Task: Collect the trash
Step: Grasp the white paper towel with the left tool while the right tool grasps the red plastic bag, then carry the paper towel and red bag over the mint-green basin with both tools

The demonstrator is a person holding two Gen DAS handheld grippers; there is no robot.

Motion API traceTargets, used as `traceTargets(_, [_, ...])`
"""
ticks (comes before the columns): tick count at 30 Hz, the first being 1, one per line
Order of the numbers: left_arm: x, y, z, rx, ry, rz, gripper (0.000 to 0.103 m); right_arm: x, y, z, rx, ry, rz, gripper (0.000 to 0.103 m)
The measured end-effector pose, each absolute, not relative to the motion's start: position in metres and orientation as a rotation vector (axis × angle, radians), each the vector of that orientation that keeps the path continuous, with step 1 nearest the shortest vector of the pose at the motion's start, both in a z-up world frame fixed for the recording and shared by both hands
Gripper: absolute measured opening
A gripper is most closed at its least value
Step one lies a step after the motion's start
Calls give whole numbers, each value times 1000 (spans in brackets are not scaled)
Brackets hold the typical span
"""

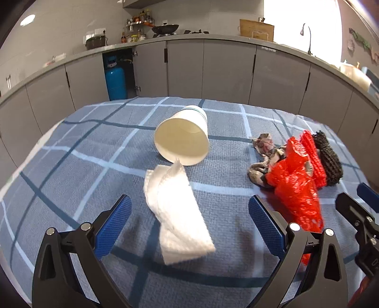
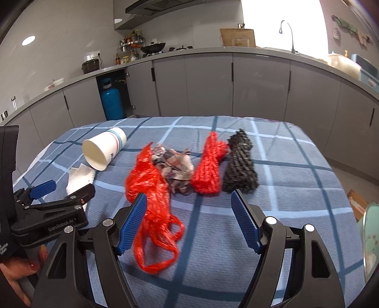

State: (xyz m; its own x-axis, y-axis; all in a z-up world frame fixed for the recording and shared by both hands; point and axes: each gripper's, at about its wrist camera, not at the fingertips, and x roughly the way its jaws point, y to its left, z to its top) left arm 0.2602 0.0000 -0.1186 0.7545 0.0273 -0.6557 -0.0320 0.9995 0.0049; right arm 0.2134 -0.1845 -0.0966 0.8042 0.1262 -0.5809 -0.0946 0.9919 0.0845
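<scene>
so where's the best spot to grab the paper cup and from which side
Probably the rim. The cup lies on its side on the checked cloth, open mouth facing the left gripper, whose jaws stand open. Coming in low from the mouth side, one finger could slip inside and one over the wall. The round body might roll away if squeezed.

Grey kitchen cabinets (image 1: 227,68), bright window (image 2: 281,21)

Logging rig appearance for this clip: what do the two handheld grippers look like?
Both are black plastic with V-shaped arms, silver round bolts and blue ridged pads on the jaws. The left gripper carries white "GenRobot.AI" lettering on its body. The right gripper looks identical.
</scene>
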Motion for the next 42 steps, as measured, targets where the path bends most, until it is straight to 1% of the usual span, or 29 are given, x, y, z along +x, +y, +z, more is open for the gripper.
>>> traceTargets(5, [265,13,-120,-76,720,19,97,228,-165,-106,4,660,144,73])
traceTargets(10, [270,23,-126,-136,760,0,86,242,-157,-113,-3,719,163,72])
traceTargets(11, [271,24,-127,-143,765,1,85,243,-155,-115,-13,731,167,69])
traceTargets(12, [272,26,-128,-153,772,3,83,244,-153,-116,-21,738,173,64])
traceTargets(14, [273,28,-130,-165,781,-4,79,247,-149,-118,-31,758,186,40])
traceTargets(16, [274,28,-131,-171,788,-3,77,249,-147,-121,-39,776,195,29])
traceTargets(17, [274,28,-131,-173,790,-3,75,248,-146,-121,-43,779,200,25])
traceTargets(18, [275,28,-132,-173,793,-4,69,248,-145,-121,-46,775,203,23])
traceTargets(19, [276,28,-133,-172,800,-6,66,247,-145,-121,-46,771,205,22])
traceTargets(20, [278,27,-134,-169,808,-7,59,245,-146,-120,-45,764,214,20])
traceTargets(21, [279,27,-135,-167,813,-6,55,244,-147,-120,-38,764,218,20])
traceTargets(23, [280,27,-136,-165,821,-3,53,244,-149,-120,-22,766,225,19])
traceTargets(26, [280,29,-137,-173,824,-2,42,244,-155,-120,13,769,228,19])
traceTargets(27, [280,30,-137,-178,826,-1,41,243,-157,-120,23,769,228,19])
traceTargets(28, [280,30,-137,-182,826,-2,37,241,-159,-119,33,763,229,19])
traceTargets(31, [277,31,-136,-184,817,-5,30,236,-160,-118,40,755,234,17])
traceTargets(36, [269,27,-131,-161,779,-13,22,229,-164,-115,52,736,231,17])
traceTargets(38, [266,26,-128,-154,764,-15,21,225,-168,-114,67,726,228,16])
traceTargets(40, [264,25,-126,-152,750,-20,17,223,-171,-114,79,721,226,16])
traceTargets(42, [261,25,-123,-150,727,-23,17,221,-174,-113,89,713,224,16])
